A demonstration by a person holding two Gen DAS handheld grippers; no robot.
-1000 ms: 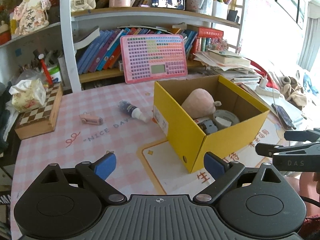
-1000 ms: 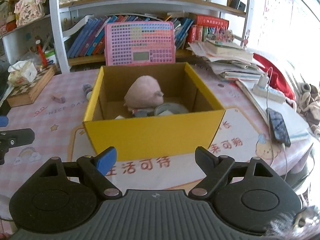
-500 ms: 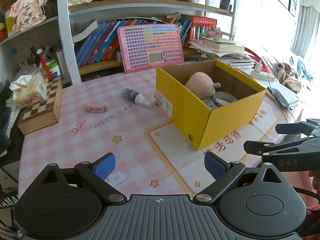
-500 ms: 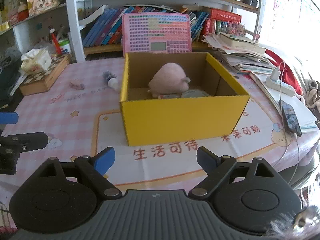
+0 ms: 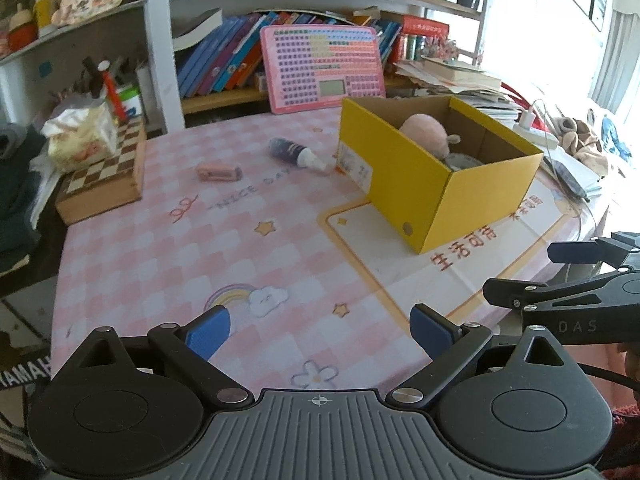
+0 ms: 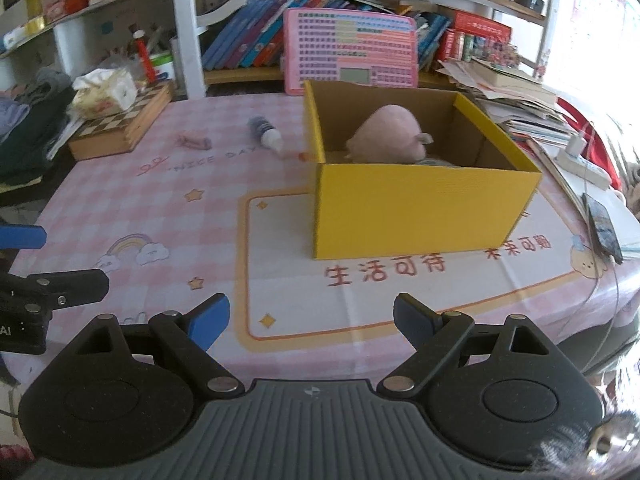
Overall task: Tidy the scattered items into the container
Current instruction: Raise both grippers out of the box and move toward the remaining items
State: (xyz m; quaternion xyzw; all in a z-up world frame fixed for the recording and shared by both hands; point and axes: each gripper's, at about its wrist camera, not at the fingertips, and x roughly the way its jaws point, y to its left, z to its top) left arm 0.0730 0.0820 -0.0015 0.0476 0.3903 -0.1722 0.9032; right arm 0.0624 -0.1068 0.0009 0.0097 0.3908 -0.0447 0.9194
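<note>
A yellow cardboard box (image 5: 472, 196) (image 6: 420, 208) stands on the pink checked tablecloth with a pink plush toy (image 5: 426, 132) (image 6: 386, 132) inside it. Left of the box lie a small dark bottle with a white cap (image 5: 294, 152) (image 6: 264, 132) and a little pink item (image 5: 219, 173) (image 6: 194, 142). My left gripper (image 5: 320, 334) is open and empty, low over the cloth near the front edge. My right gripper (image 6: 310, 320) is open too, nothing between its fingers, facing the box's near wall. Each gripper shows at the edge of the other's view.
A wooden chess box (image 5: 104, 184) with a tissue pack on it sits at the table's left. A pink toy laptop (image 5: 324, 68) leans against bookshelves behind. Papers, a power strip and a phone (image 6: 602, 228) crowd the right side.
Both grippers have drawn back from the box toward the table's front edge; the box and loose items now look farther away. Both stay open and empty.
</note>
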